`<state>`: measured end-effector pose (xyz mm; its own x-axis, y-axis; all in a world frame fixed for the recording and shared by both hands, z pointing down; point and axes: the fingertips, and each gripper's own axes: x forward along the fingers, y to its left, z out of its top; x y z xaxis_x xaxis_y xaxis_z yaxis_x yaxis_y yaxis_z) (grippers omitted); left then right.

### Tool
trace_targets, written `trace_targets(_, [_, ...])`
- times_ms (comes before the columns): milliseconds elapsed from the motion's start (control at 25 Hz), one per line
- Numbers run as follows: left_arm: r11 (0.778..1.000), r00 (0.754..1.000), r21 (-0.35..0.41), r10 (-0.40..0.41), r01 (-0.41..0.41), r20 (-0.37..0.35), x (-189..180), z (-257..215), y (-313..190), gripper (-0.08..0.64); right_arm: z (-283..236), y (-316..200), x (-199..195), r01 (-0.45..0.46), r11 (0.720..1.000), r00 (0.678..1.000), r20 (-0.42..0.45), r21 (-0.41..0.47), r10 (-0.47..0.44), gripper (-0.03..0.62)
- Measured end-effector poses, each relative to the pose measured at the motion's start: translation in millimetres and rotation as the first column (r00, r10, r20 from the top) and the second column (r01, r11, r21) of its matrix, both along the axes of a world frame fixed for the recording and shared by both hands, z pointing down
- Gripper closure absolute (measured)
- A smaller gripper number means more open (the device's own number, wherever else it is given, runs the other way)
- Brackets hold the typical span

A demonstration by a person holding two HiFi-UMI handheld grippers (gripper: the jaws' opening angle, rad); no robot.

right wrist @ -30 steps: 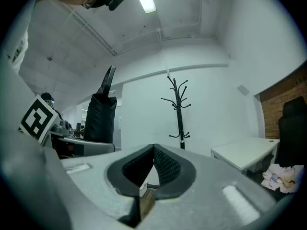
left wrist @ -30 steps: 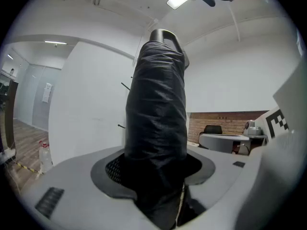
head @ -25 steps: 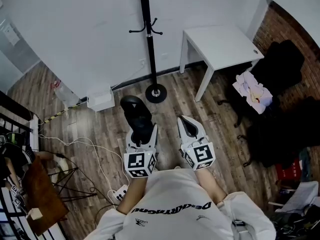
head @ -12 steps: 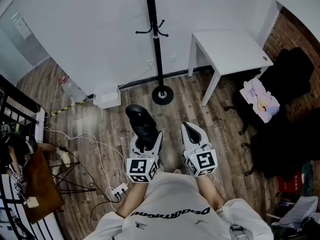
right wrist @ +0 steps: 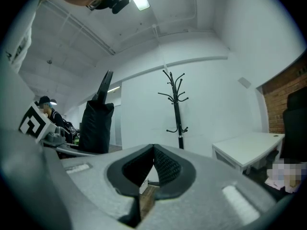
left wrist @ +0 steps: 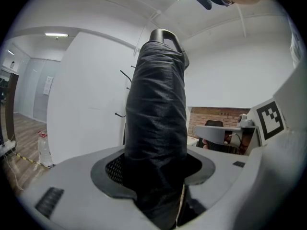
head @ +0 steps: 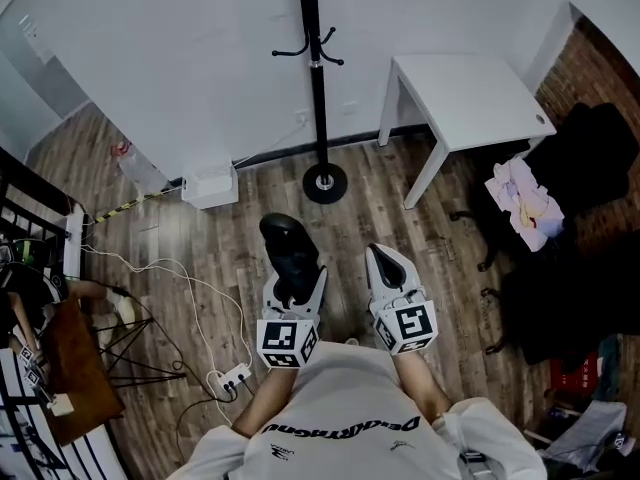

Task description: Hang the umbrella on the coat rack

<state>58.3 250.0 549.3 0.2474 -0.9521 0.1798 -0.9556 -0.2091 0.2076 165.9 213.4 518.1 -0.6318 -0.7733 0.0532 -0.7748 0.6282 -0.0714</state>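
Holding the umbrella (left wrist: 156, 119) upright, facing the coat rack (head: 317, 88).
Pinching the folded black umbrella low on its body in the left gripper (head: 293, 286), with the handle loop pointing up. Carrying the right gripper (head: 383, 258) pressed together on nothing, just beside the left one. Standing on the wood floor (head: 200, 258), well apart from the rack by the white wall and the white bench (head: 470, 88) near it.
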Motion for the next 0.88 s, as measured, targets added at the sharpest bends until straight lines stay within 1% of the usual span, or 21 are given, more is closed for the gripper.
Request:
trace_targets(120, [1.000, 1.000, -0.002, 0.005, -0.005, 0.012, -21, 4, -38, 0.310, 3, -36, -18, -0.008, 1.000, 1.000, -0.008, -0.001, 0.008, 0.595])
trace_targets(240, [1.000, 1.000, -0.002, 0.007, -0.007, -0.006, -44, 4, -84, 0.310, -1, -81, -37, -0.022, 1.000, 1.000, -0.016, 0.011, 0.022, 0.595])
trace_targets(360, [1.000, 1.000, 0.014, 0.013, -0.012, -0.027, -65, -8, -138, 0.310, -11, -130, -56, -0.041, 0.999, 0.999, -0.016, 0.033, 0.042, 0.595])
trace_targets(520, [0.999, 1.000, 0.036, 0.018, -0.017, -0.024, -94, -28, -197, 0.310, -28, -185, -81, -0.061, 0.997, 0.998, -0.006, 0.057, 0.062, 0.595])
trace_targets(720, [0.998, 0.998, 0.036, 0.057, -0.056, -0.006, -120, -48, -260, 0.310, -48, -245, -115, -0.081, 0.995, 0.997, -0.004, 0.064, 0.081, 0.595])
trace_targets(880, [0.994, 0.994, 0.034, 0.105, -0.105, 0.010, -135, -62, -308, 0.310, -66, -291, -139, -0.102, 0.992, 0.995, 0.008, 0.078, 0.102, 0.595])
